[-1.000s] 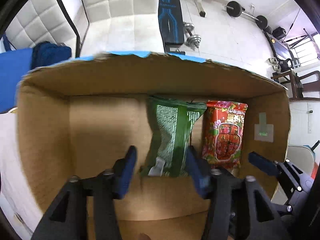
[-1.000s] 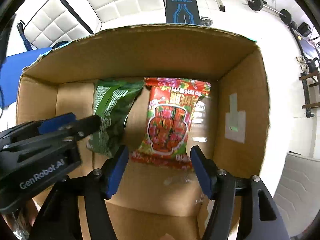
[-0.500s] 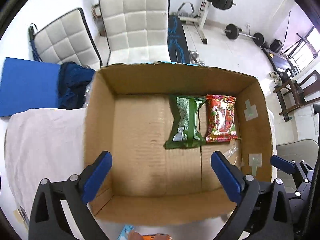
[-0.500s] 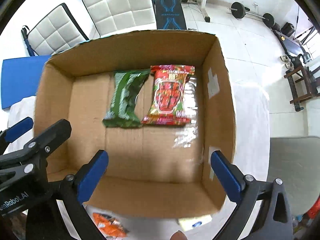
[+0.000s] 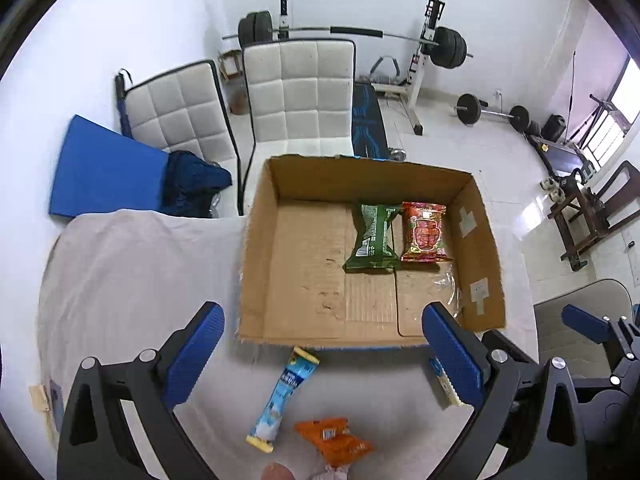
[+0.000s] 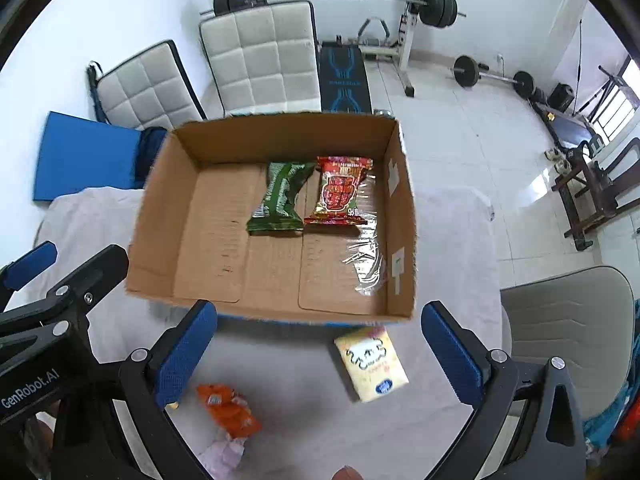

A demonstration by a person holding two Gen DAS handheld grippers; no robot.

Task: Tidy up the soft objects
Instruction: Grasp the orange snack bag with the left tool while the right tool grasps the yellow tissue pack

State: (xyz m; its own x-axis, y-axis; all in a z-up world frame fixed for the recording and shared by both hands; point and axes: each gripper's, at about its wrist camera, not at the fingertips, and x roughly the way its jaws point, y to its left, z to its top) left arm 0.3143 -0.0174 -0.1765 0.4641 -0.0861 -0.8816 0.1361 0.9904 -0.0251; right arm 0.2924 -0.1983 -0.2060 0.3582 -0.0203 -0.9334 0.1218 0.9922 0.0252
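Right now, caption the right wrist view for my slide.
Open right gripper above cardboard box holding green packet and red packet.

Daylight from the window [image 5: 624, 108] lit the room brightly, glaring on the floor tiles [image 5: 536, 212]; fisheye edges bent and darkened.

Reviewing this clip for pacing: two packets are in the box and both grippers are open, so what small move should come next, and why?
Probably lower the right gripper onto the yellow packet lying in front of the box. It sits almost between the open, empty fingers. The green packet and red packet are already inside, while the orange packet also waits on the cloth.
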